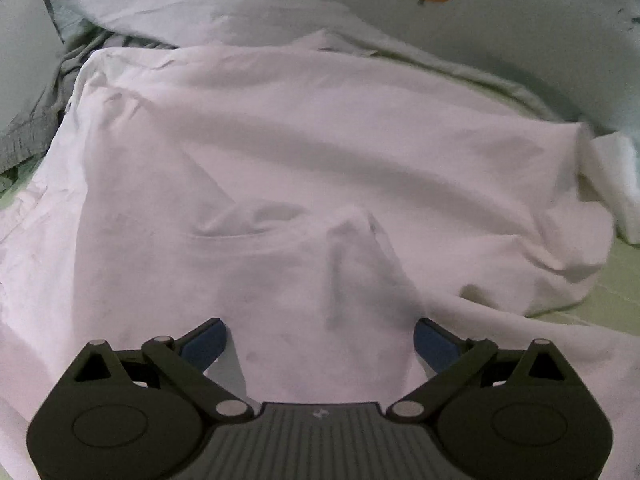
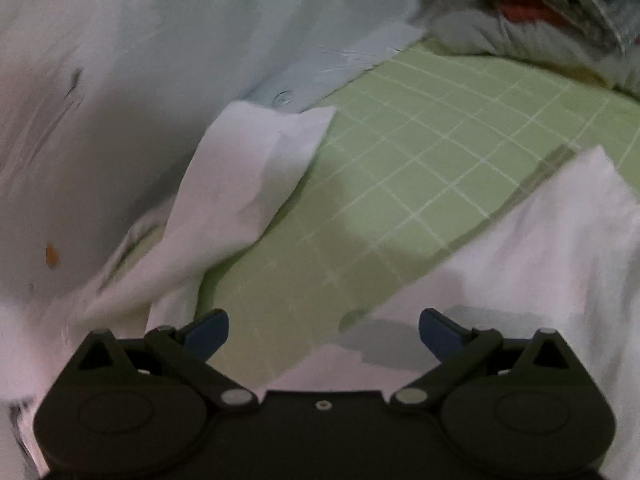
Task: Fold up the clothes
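A green checked sheet [image 2: 432, 160] covered the bed, with a pale printed quilt [image 1: 500, 28] bunched along its far side. The white garment [image 1: 300, 152] lay rumpled across the sheet, filling most of the left wrist view; a sleeve [image 2: 256, 160] stretched out beside the quilt. Grey clothes [image 1: 36, 120] were heaped at the far left. The left gripper [image 1: 320, 340] hung just above the garment, jaws wide apart, gripping nothing. The right gripper [image 2: 324, 332] stood equally spread over the sheet and the garment's edge.
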A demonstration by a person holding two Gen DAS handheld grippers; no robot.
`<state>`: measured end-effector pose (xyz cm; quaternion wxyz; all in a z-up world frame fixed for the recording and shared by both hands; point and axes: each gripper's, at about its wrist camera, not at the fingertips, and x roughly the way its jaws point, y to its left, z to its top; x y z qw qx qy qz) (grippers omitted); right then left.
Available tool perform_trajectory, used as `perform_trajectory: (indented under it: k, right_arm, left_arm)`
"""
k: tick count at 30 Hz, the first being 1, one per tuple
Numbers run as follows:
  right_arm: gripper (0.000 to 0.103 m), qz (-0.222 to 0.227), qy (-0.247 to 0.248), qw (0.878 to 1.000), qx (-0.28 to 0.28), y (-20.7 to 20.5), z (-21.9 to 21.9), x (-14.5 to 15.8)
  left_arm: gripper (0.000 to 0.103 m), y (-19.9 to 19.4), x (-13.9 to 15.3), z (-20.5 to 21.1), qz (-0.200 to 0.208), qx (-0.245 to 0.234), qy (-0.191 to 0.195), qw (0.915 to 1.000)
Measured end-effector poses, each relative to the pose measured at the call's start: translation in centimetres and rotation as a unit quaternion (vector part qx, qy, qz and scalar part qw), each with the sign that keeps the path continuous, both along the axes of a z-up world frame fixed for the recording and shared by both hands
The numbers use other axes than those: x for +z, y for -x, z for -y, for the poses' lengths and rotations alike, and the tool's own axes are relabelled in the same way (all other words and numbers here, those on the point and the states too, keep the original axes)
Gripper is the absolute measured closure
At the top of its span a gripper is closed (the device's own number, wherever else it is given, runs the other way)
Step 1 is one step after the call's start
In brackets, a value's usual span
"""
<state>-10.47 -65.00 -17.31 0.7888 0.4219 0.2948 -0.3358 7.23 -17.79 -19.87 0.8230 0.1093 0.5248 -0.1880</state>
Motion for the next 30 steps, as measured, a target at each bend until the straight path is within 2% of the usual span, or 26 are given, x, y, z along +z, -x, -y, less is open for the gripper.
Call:
perform_trajectory:
  k: [3,7,12,14,16,17,19,22,24,30]
  right_arm:
    - [0.005,0.024,-0.019,1.000,-0.005,-2.1,2.7,-1.1]
    - [0.002,0.050,-0.041,0.998,-0.022,-5.4,5.3,-3.1]
    - [0.006,0.084,-0.022,0.996,-0.032,-9.3,6.2,-3.9]
    - [0.008,0.074,0.008,0.997,-0.026,-10.7,5.7,-3.9]
    - [0.032,0.043,0.046,0.998,-0.017,-11.9,5.1,-3.8]
    - [0.040,0.031,0.057,0.998,-0.011,-12.3,4.9,-3.7]
    - [0.082,0.016,0.056,0.998,-0.019,-12.2,5.0,-3.9]
    - [0.097,0.038,0.027,0.999,-0.024,-10.7,5.8,-4.2]
    - [0.100,0.058,0.020,0.998,-0.031,-8.8,5.8,-3.6]
    - [0.100,0.059,0.101,0.993,-0.020,-2.6,2.4,2.4]
  left_arm:
    - [0.000,-0.8,-0.8,0.6,-0.010,0.014,-0.014,0.9998]
    - [0.000,-1.3,-1.0,0.6,-0.020,0.018,-0.008,0.9996]
    - [0.000,-1.9,-0.8,0.7,-0.032,-0.019,-0.014,0.9992]
    - [0.000,-2.3,-0.8,0.8,-0.041,-0.035,-0.019,0.9984]
    - [0.000,-2.8,-0.8,1.0,-0.047,-0.052,-0.023,0.9973]
    - [0.000,-2.9,-0.7,1.0,-0.049,-0.059,-0.024,0.9968]
    - [0.000,-2.9,-0.7,0.9,-0.049,-0.071,-0.024,0.9960]
    - [0.000,-2.7,-0.7,0.5,-0.043,-0.079,-0.020,0.9957]
    - [0.000,-2.6,-0.6,0.4,-0.043,-0.080,-0.021,0.9956]
    - [0.000,-2.7,-0.8,0.8,-0.040,-0.084,-0.018,0.9955]
